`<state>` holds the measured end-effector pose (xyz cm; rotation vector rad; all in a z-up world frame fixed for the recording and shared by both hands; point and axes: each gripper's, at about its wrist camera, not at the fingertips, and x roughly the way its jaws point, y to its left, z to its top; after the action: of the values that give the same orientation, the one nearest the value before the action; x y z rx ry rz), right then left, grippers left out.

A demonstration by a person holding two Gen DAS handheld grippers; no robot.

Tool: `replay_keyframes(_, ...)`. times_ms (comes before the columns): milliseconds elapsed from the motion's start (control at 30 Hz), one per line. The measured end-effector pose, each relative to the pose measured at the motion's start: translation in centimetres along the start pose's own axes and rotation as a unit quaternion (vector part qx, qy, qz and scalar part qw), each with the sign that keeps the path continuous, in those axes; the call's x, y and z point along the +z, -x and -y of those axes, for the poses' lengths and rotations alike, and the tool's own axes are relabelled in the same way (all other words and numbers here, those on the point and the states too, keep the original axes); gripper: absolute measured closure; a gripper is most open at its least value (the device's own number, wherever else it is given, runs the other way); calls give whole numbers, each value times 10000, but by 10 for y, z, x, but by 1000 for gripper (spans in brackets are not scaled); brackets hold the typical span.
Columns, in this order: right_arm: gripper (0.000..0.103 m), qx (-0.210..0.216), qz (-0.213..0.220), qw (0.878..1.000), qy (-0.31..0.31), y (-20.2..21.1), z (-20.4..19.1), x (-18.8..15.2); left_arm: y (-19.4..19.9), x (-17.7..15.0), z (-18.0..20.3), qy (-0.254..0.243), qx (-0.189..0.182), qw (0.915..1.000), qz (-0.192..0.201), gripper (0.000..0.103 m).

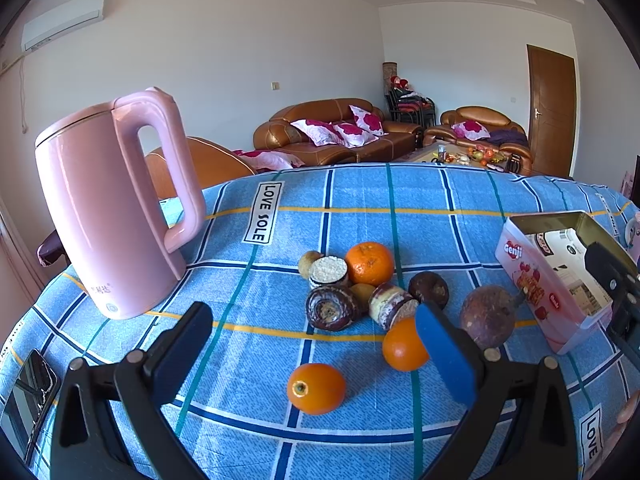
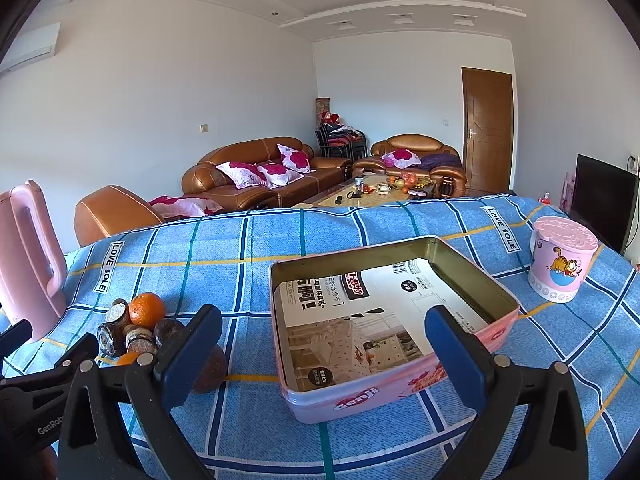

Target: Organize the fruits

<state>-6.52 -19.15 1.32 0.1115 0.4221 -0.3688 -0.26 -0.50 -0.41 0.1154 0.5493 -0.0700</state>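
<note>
Left wrist view: the left gripper point(image 1: 316, 344) hovers low over a table covered in a blue checked cloth point(image 1: 360, 200), its two blue-padded fingers point(image 1: 444, 356) spread wide and holding nothing. Between and just beyond them lies a loose cluster of fruit: a small orange point(image 1: 316, 388) nearest the camera, a second orange point(image 1: 404, 346) partly hidden behind the right-hand finger, and a larger tangerine point(image 1: 369, 263) at the back of the group. Beside these sit short cut pieces of purple-skinned cane point(image 1: 332, 308), several touching one another, and a dark round passion fruit point(image 1: 488, 316) to the right, close to the tin. A pink kettle point(image 1: 116, 208) stands upright to the left, apart from the fruit. Right wrist view: the right gripper point(image 2: 324, 348) is likewise open wide and empty, fingers framing a pink rectangular tin point(image 2: 360, 398) that rests on the cloth with its lid off. A printed paper sheet point(image 2: 360, 312) lines the tin's bottom, and no fruit is inside. The fruit pile appears at left of the tin, partly behind the left finger, with the other gripper's black frame at the lower left edge. A pink lidded tub point(image 2: 560, 264) with a cartoon cat stands well to the tin's right. Brown leather sofas point(image 2: 260, 176) fill the room behind.
</note>
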Motion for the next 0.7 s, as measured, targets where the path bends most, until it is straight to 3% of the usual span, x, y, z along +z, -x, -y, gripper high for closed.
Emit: replay_keyframes(700,3,160,41,9997,164,4,-6,1,-1,0,1,-6,-34,10000,-70,0)
